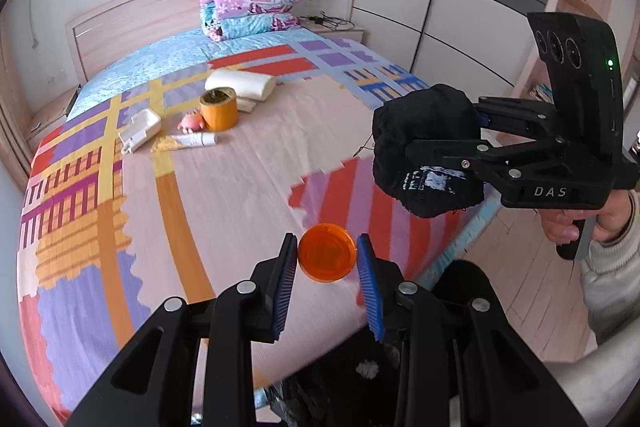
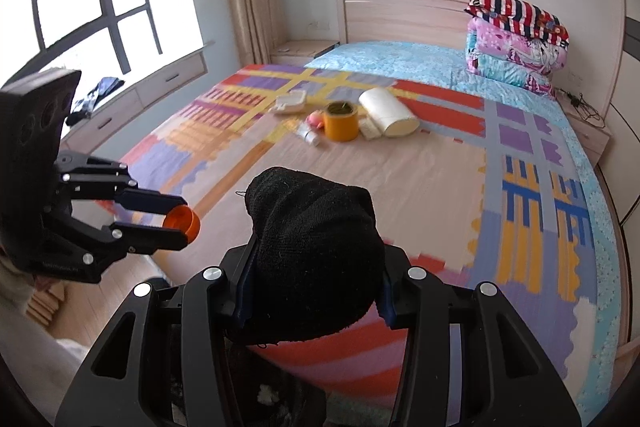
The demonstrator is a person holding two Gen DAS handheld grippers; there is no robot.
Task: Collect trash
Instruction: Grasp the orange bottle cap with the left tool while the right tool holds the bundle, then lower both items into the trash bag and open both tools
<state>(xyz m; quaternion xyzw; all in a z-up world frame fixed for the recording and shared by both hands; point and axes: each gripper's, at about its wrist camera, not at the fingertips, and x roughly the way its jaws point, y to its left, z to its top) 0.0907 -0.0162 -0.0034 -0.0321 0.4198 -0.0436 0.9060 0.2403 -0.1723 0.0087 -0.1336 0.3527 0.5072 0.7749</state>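
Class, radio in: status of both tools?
Left tool shut on orange lid. Right tool shut on black sock. Path clear.

On the bed (image 1: 248, 163), a tape roll (image 1: 219, 110) stands before the paper roll (image 1: 242, 85), folded quilts (image 1: 252, 1) behind.

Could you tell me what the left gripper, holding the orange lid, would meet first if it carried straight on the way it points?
Probably the bedspread; the orange lid in the left gripper would touch first.

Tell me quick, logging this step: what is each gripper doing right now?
Left gripper: closed on an orange lid, held above the bed.
Right gripper: closed on a bunched black sock.
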